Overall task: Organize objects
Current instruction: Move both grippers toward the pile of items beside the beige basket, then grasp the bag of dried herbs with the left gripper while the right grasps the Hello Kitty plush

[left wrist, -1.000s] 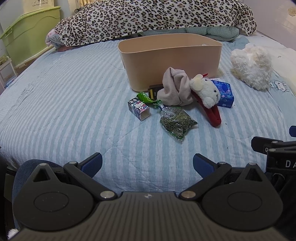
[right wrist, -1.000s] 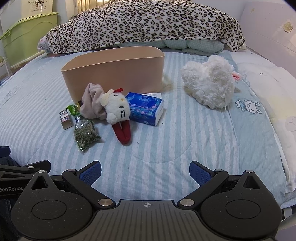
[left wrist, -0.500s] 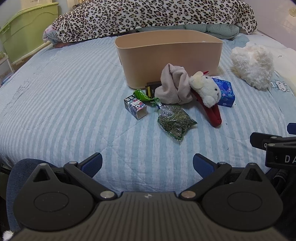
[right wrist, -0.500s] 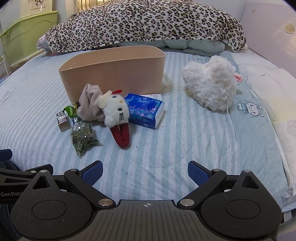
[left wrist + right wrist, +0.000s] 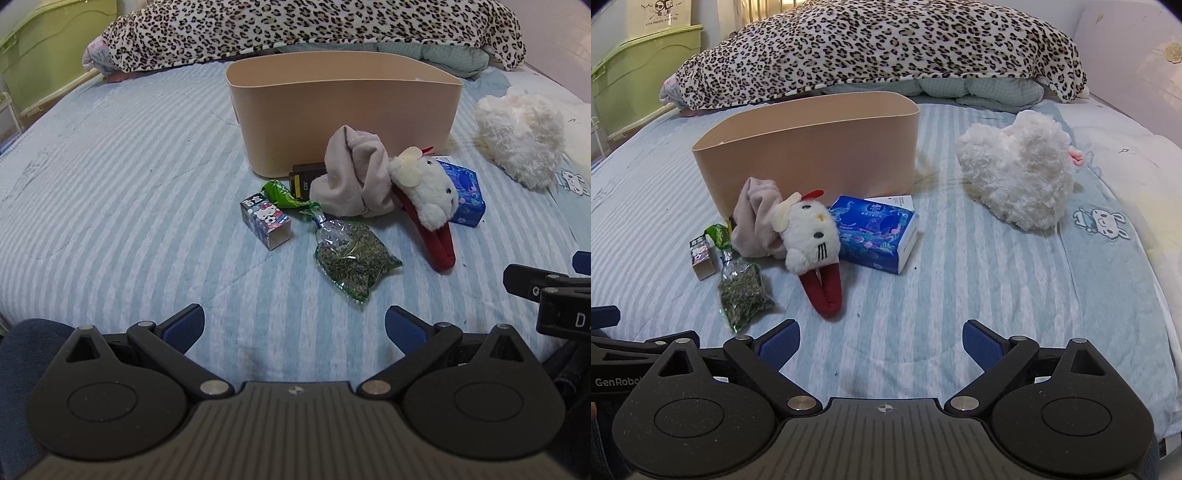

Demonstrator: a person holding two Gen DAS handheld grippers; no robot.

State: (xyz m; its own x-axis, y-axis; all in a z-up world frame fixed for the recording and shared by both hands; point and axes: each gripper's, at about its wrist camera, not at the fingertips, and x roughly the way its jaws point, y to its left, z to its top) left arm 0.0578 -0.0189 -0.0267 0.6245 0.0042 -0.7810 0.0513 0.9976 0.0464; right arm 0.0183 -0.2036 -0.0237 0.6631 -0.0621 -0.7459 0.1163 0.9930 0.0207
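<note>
On the striped bed (image 5: 129, 177), both the left tongs (image 5: 294, 325) and right tongs (image 5: 881, 341), spread and empty, have edged nearer the clutter lying beside the beige bin (image 5: 343, 110), so sorting looks about to begin.

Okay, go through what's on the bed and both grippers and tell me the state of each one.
Beige bin: upright, contents hidden.
Clear herb bag: lying flat, tied shut.
Hello Kitty plush: lying outside bin.
Blue tissue pack: lying flat.
Small Hello Kitty box: on its side.
Left gripper: open, empty.
Right gripper: open, empty.
</note>
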